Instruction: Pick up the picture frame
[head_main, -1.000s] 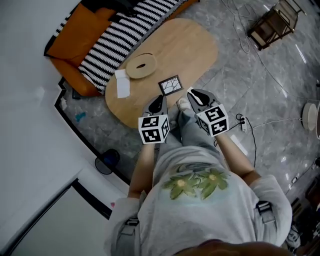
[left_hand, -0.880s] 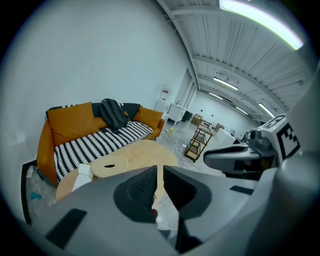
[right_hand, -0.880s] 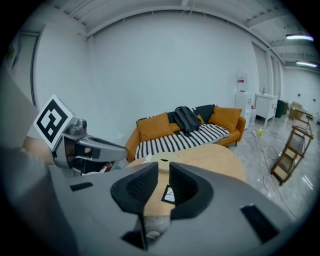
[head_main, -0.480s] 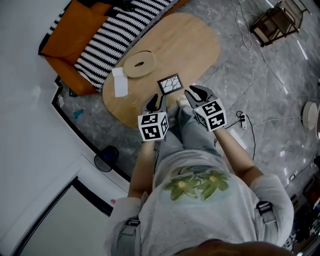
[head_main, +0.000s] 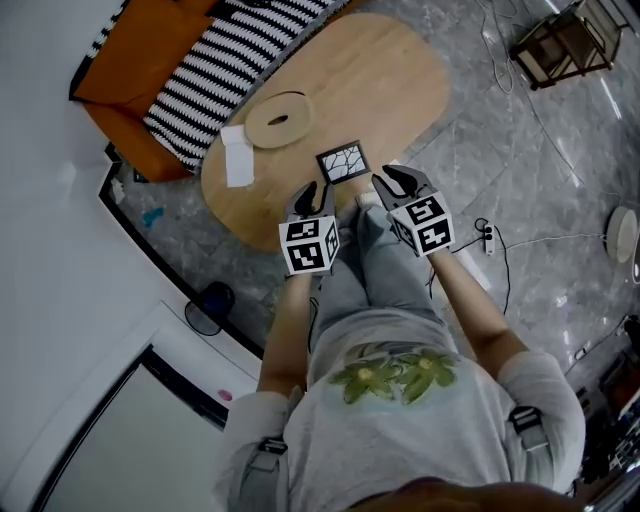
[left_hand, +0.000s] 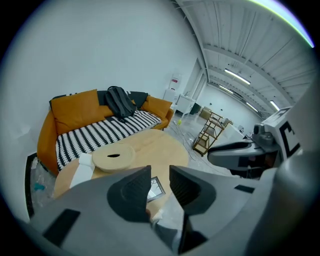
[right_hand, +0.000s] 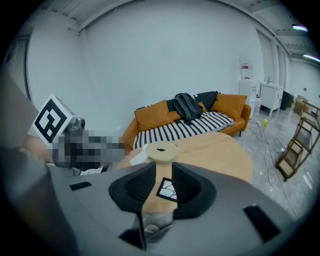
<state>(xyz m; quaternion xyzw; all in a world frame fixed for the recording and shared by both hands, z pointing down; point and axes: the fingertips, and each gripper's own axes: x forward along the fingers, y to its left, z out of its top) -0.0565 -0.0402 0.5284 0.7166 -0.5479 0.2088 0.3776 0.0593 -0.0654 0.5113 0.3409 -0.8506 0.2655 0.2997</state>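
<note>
On the wooden table (head_main: 390, 90), near its front edge — picture frame (head_main: 342, 162) lies flat | left gripper (head_main: 309, 191): jaws just opening, apart, empty | right gripper (head_main: 396, 180): jaws just opening, apart, empty — both short of the frame

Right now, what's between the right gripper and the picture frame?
Bare table only, in the right gripper view; the right gripper's empty jaws have just been opening, short of the picture frame.
</note>
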